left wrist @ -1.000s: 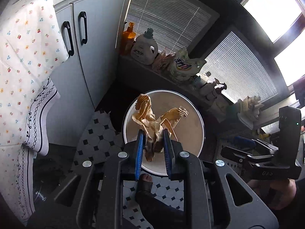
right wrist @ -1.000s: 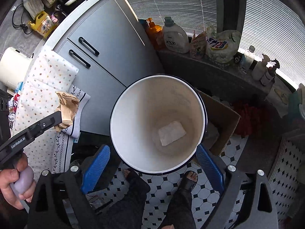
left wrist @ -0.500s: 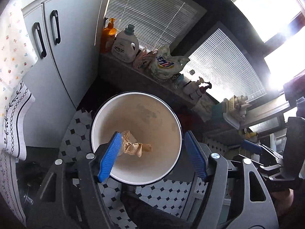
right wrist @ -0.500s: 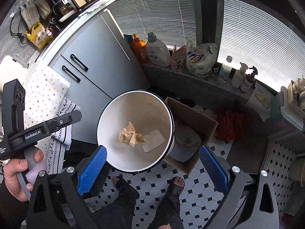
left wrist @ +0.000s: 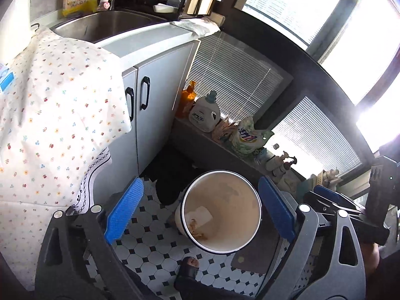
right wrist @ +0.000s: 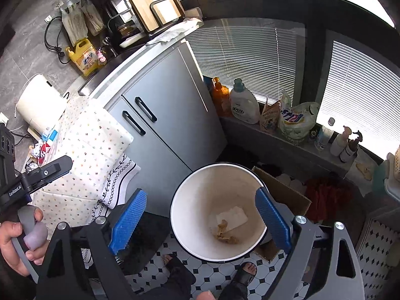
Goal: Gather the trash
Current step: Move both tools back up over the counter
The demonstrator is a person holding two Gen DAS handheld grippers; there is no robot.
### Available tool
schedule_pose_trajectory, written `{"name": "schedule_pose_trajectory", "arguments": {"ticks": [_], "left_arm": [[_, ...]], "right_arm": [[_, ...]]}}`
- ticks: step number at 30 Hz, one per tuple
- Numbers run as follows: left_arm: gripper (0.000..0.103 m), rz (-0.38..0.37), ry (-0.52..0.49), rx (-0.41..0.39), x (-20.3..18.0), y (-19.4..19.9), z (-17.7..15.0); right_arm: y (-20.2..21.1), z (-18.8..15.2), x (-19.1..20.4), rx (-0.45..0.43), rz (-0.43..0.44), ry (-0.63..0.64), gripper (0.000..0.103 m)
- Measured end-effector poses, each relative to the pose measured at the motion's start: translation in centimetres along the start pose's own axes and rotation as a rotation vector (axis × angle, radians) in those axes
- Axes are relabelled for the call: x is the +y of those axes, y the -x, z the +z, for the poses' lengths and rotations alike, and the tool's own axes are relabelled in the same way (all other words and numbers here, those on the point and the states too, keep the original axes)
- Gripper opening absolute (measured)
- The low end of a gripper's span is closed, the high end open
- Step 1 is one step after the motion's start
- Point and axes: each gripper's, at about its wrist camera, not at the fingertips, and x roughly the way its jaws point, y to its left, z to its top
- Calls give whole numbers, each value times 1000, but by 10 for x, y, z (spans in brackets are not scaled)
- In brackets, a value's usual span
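Since the left gripper (left wrist: 200, 211) opened, brown paper (left wrist: 196, 227) lies binned

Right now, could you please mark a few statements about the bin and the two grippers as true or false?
1. The crumpled brown paper lies inside the white bin. True.
2. The left gripper is clamped on the paper. False: its jaws have just been opening and nothing is between them.
3. A flat white piece also lies in the bin. True.
4. The right gripper holds a bottle. False: it is open and empty.
5. The bin stands on a counter. False: it stands on the tiled floor.
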Motion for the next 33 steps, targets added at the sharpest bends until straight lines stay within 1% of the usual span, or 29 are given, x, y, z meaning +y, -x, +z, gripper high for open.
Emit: {"name": "schedule_pose_trajectory", "arguments": {"ticks": [5, 6, 10, 12, 14, 17, 21, 28, 33], "left_arm": [[96, 86, 71, -112, 33, 48, 9], [96, 104, 85, -134, 39, 57, 9], [96, 170, 118, -231, 66, 96, 8], [96, 204, 129, -272, 79, 114, 5], [96, 242, 145, -306, 92, 131, 2], [96, 292, 182, -340, 113, 154, -5], [97, 385, 202, -382, 139, 181, -13], [97, 469, 296, -409, 195, 217, -25], [97, 504, 358, -399, 239, 235, -34]], "right_arm": [[3, 22, 50, -30, 70, 82, 88], [3, 26, 60, -37, 82, 100, 90], [7, 37, 109, -86, 113, 189, 95], [8, 40, 136, -110, 134, 247, 95], [5, 43, 162, -117, 160, 301, 95], [3, 46, 202, -123, 205, 375, 95], [-2, 46, 252, -124, 255, 464, 95], [-23, 44, 322, -72, 321, 523, 95], [-42, 40, 366, -36, 378, 565, 95]]}}
